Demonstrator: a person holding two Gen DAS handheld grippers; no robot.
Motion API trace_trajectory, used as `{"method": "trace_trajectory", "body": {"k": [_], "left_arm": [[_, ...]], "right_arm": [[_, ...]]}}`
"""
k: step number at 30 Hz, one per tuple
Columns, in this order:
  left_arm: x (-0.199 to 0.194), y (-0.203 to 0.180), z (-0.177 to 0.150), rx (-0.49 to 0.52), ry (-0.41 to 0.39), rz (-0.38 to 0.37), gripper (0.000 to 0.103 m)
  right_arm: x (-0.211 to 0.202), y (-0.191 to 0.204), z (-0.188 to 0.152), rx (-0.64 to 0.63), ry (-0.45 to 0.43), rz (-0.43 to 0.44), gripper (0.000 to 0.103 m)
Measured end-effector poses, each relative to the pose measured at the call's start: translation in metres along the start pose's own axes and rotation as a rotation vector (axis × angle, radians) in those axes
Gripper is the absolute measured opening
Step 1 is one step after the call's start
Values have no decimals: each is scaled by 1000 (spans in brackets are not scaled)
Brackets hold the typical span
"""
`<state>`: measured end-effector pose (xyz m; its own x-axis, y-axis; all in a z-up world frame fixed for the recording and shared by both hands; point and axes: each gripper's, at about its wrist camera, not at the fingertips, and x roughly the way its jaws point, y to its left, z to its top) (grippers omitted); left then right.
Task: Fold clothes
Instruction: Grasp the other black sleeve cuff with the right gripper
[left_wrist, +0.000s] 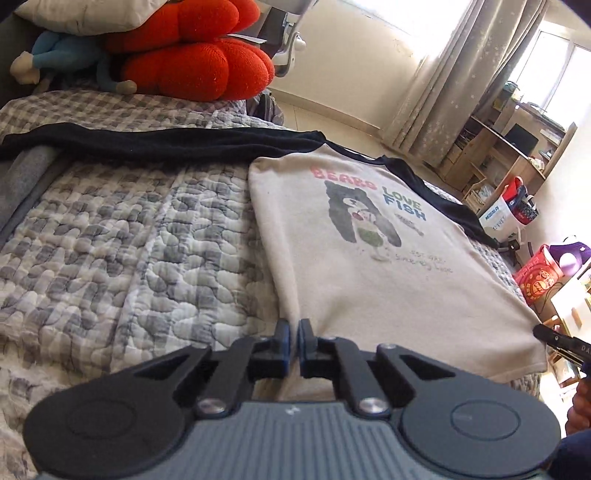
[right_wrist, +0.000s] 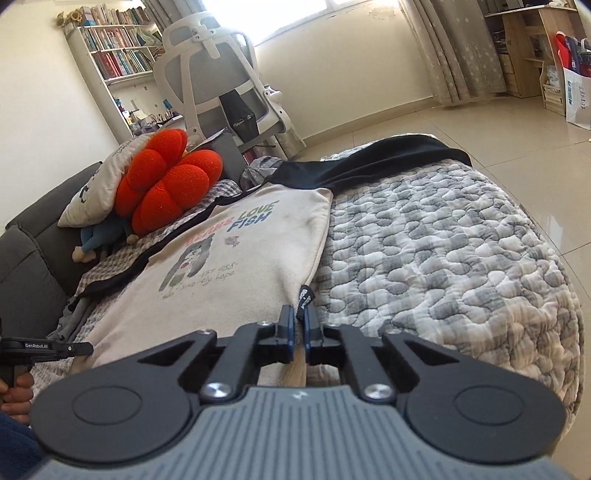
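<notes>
A cream T-shirt (left_wrist: 351, 266) with a bear print and black sleeves lies flat, print up, on a grey checked quilt (left_wrist: 129, 229). My left gripper (left_wrist: 294, 328) is shut on the near hem at the shirt's left corner. In the right wrist view the same shirt (right_wrist: 229, 280) stretches away from me, and my right gripper (right_wrist: 299, 321) is shut on the hem's right corner, beside a small black label (right_wrist: 304, 295). One black sleeve (right_wrist: 369, 158) spreads out at the far end. Each gripper shows at the edge of the other's view: right gripper (left_wrist: 539, 330), left gripper (right_wrist: 88, 347).
A red lobed cushion (left_wrist: 195, 62), a white pillow and a blue plush toy (left_wrist: 66, 55) sit at the bed's head. A white office chair (right_wrist: 221, 85) and a bookshelf (right_wrist: 114, 55) stand behind. Bags (left_wrist: 509, 214) and wooden shelves (left_wrist: 509, 147) stand on the tiled floor beyond the bed's edge.
</notes>
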<state>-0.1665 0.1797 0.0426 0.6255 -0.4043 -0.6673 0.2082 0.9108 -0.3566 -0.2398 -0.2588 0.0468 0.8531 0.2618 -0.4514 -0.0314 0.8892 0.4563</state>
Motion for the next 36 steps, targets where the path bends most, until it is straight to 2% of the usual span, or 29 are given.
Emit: {"method": "trace_trajectory", "body": {"k": [3, 6, 8, 9, 11, 12, 13, 15, 20, 24, 26, 29, 32, 34, 36], "left_arm": [[2, 3, -3, -9, 16, -5, 5], [11, 8, -7, 5, 32, 45, 5], [11, 13, -5, 20, 22, 76, 7], [11, 15, -4, 27, 14, 88, 11], [8, 18, 1, 35, 1, 104, 15], [5, 18, 4, 38, -12, 119, 21], [1, 19, 7, 42, -29, 137, 23], [-2, 21, 15, 36, -52, 157, 31], [6, 17, 38, 5, -74, 185, 33], [25, -5, 53, 11, -102, 183, 34], [35, -16, 60, 10, -115, 178, 37], [53, -31, 66, 10, -115, 157, 39], [72, -43, 67, 33, -87, 159, 39], [82, -48, 67, 42, -68, 164, 39], [87, -50, 67, 44, -59, 170, 39]], "right_arm": [[-7, 0, 7, 19, -17, 30, 6], [-2, -2, 5, 33, 7, 34, 6], [9, -3, 0, -11, 69, 6, 8], [17, -2, -5, -55, 105, -35, 11], [18, -8, -8, -54, 96, -42, 15], [17, -13, -7, -29, 79, -26, 21], [15, -26, -3, 42, 46, -20, 40], [15, -53, 8, 194, -18, -28, 65], [35, -125, 49, 519, -133, -61, 65], [52, -176, 73, 772, -218, -31, 65], [62, -202, 81, 871, -247, -59, 65], [85, -238, 94, 956, -230, -117, 64], [114, -267, 100, 1085, -193, -116, 64], [134, -276, 108, 1118, -143, -105, 64], [152, -277, 114, 1116, -93, -136, 64]]}}
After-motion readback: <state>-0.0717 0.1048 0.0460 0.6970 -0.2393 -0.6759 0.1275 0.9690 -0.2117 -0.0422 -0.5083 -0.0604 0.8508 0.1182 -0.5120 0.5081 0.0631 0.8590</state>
